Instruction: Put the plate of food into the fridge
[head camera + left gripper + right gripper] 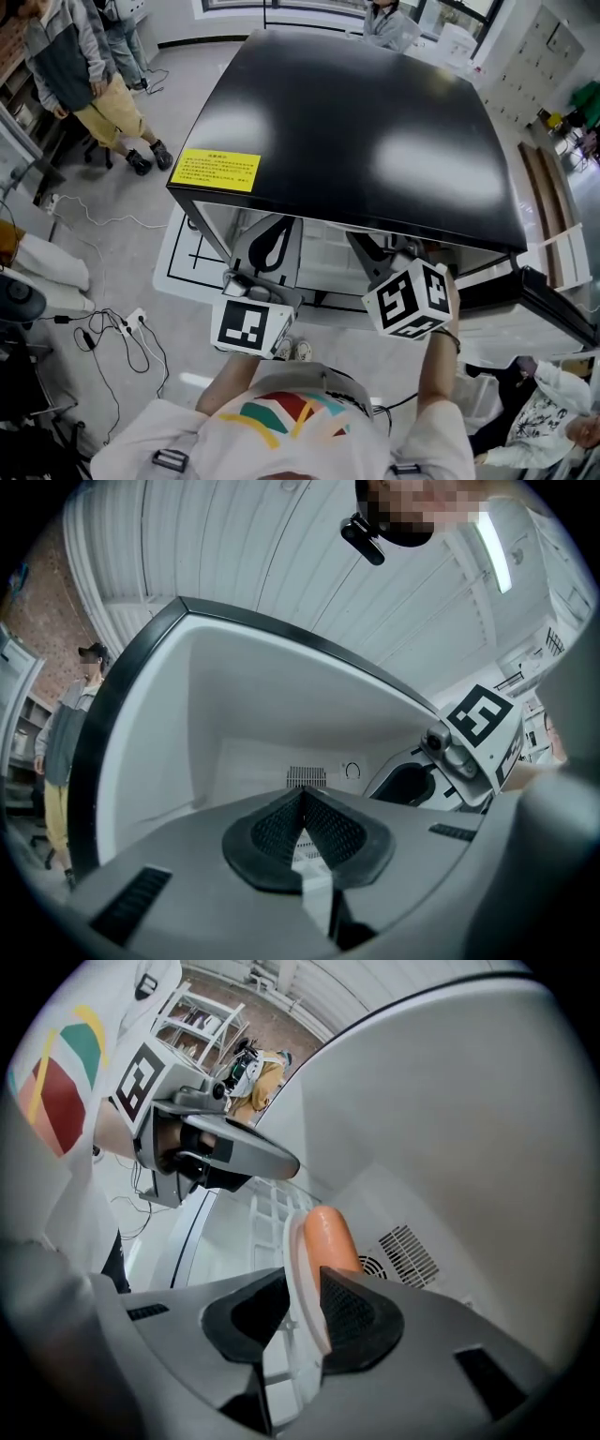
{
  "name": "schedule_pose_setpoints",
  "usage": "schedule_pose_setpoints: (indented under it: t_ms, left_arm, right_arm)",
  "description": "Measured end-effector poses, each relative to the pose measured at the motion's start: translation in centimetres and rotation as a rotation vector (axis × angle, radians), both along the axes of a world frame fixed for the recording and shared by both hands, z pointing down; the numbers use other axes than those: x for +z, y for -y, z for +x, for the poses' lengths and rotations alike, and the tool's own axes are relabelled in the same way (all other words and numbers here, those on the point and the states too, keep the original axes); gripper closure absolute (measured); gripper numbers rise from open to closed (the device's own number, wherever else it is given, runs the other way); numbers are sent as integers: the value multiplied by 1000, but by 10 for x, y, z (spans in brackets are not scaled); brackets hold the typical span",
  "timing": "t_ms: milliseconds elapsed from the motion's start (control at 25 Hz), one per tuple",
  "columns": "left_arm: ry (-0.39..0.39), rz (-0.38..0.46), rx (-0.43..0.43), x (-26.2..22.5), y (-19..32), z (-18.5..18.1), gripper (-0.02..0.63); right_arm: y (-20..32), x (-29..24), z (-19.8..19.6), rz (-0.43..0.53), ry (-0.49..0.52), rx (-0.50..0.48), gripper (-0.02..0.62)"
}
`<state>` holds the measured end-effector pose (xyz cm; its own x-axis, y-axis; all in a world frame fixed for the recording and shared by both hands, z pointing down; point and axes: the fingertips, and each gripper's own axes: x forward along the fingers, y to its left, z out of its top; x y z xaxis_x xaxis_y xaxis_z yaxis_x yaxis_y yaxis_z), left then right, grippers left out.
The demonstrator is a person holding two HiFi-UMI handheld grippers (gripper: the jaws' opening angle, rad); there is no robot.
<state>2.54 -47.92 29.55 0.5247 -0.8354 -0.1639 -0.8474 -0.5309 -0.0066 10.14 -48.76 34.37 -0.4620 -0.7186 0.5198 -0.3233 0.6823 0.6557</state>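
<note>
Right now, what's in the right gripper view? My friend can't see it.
A white plate with an orange sausage stands edge-on between the open jaws of the right gripper, inside the white fridge. A vent shows behind.

place: lab | cues: floor cables point(94, 323), taped floor marks point(199, 248), bystanders point(80, 66)

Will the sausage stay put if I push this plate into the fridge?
Probably not: the sausage is round and glossy, so it likely rolls. The plate looks thin, rigid and smooth, so it should slide rather than flex.
</note>
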Motion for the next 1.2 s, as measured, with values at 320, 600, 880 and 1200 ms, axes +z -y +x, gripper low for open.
schedule_pose_setpoints:
  t_ms: [320, 600, 880, 1200]
  left_arm:
    - [-23, 0, 8, -4, 1, 4, 600]
    - [-1, -5, 22, -2, 2, 8, 600]
    - [-5, -5, 26, -3, 3, 12, 600]
    - [-14, -8, 19, -5, 3, 13, 600]
  right_arm:
    - [-5, -2, -4, 12, 12, -37, 506]
    - [-6, -3, -6, 53, 29, -69, 495]
    - [-14, -12, -9, -26, 143, -111, 483]
    - [-26, -31, -15, -40, 295, -211, 480]
